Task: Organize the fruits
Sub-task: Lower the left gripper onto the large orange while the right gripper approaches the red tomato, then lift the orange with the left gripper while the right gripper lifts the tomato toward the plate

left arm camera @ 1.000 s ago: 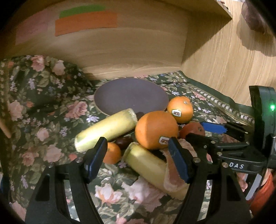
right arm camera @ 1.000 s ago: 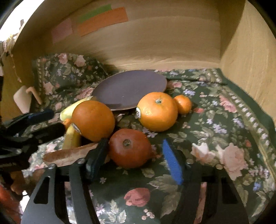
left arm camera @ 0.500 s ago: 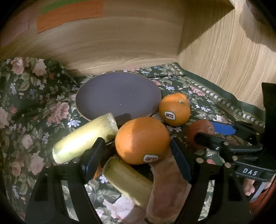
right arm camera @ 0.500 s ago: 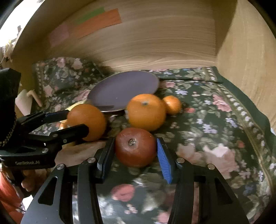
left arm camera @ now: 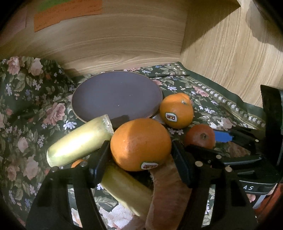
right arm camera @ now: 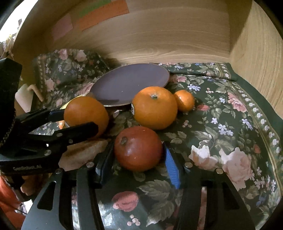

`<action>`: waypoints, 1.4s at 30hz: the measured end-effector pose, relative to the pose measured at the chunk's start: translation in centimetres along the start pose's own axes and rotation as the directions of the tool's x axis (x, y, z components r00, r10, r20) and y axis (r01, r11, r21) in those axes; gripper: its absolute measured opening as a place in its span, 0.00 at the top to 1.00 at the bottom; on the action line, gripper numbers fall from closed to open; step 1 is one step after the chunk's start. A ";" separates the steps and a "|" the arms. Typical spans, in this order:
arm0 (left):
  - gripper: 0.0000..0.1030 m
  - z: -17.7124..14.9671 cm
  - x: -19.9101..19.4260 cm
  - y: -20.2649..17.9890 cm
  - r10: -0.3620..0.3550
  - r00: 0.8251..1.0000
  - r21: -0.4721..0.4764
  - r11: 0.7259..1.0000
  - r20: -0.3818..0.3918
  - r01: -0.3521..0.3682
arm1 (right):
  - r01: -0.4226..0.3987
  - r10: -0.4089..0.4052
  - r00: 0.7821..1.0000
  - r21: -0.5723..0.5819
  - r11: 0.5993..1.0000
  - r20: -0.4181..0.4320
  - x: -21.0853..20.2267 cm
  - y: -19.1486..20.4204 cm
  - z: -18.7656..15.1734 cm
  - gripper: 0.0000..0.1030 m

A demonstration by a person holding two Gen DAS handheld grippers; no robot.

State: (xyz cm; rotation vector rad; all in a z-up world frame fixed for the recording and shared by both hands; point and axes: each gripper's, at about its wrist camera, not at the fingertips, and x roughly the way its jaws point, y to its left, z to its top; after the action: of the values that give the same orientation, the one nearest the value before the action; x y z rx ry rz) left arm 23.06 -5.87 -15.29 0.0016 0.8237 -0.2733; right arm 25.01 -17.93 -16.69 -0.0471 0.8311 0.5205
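Item 1: a large round orange with a small sticker (left arm camera: 140,144) is clamped between the black fingers of the left gripper (left arm camera: 139,157); both pads are seen pressed against its sides. It is held above a brownish elongated piece (left arm camera: 164,194) and a yellow cylindrical fruit section (left arm camera: 127,191), just in front of the plate.

Item 2: a dark red, smooth round fruit with a small calyx (right arm camera: 138,148) is enclosed between the fingers of the right gripper (right arm camera: 137,165), the blue-padded finger (right arm camera: 172,170) being set against its right side and the black one against its left. It rests on the dark green floral tablecloth (right arm camera: 221,141).

Item 3: a flat, round, purple-grey plate (left arm camera: 116,96) is laid on the cloth near the wooden back wall (left arm camera: 123,44); nothing is seen on it.

Item 4: a second stickered orange (left arm camera: 176,110) is placed just beside the plate's right rim, with a small mandarin (right arm camera: 184,100) touching it on the far side.

Item 5: another pale yellow cylindrical piece (left arm camera: 79,141) is laid against the plate's near-left rim.

Item 6: orange and green paper notes (left arm camera: 67,14) are fixed to the wall.
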 end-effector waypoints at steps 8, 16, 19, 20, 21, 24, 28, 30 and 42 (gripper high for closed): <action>0.34 0.4 -1.7 0.0 -0.017 0.999 -0.023 1.000 0.040 0.018 | 0.031 -0.030 0.997 -0.005 1.000 0.071 -2.0 0.2 1.1 0.54; 0.34 2.1 -5.3 1.1 0.020 0.990 -0.032 0.999 0.138 -0.016 | 0.051 -0.045 0.981 -0.026 0.998 0.188 -4.5 0.9 3.6 0.54; 0.34 2.7 -6.1 1.7 0.049 0.985 -0.036 0.998 0.164 -0.044 | 0.061 -0.049 0.974 -0.044 0.997 0.221 -5.0 1.4 4.5 0.54; 0.34 3.0 -6.4 2.0 0.059 0.984 -0.041 0.998 0.171 -0.052 | 0.063 -0.050 0.972 -0.047 0.997 0.230 -5.1 1.5 4.8 0.54; 0.34 3.2 -6.7 2.3 0.065 0.982 -0.045 0.997 0.176 -0.058 | 0.064 -0.050 0.970 -0.050 0.997 0.238 -5.2 1.5 5.0 0.54; 0.34 4.1 -7.3 3.4 0.082 0.978 -0.055 0.996 0.193 -0.073 | 0.063 -0.047 0.965 -0.057 0.996 0.256 -5.2 1.5 6.1 0.54; 0.34 5.2 -7.9 4.6 0.119 0.967 -0.057 0.992 0.223 -0.109 | 0.067 -0.048 0.959 -0.057 0.996 0.278 -5.0 1.4 7.5 0.54; 0.34 5.7 -8.0 5.3 0.134 0.964 -0.062 0.991 0.232 -0.122 | 0.068 -0.048 0.957 -0.059 0.996 0.285 -4.8 1.4 8.2 0.54; 0.34 9.9 -6.2 7.3 0.181 0.951 -0.069 0.983 0.250 -0.169 | 0.067 -0.038 0.959 -0.094 0.993 0.279 -1.8 1.6 12.1 0.54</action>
State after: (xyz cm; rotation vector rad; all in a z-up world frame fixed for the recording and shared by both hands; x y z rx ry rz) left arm 27.99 1.62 -4.81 -0.0043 0.5689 -0.0834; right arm 31.65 -14.41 -6.95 -0.0882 0.5271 0.5056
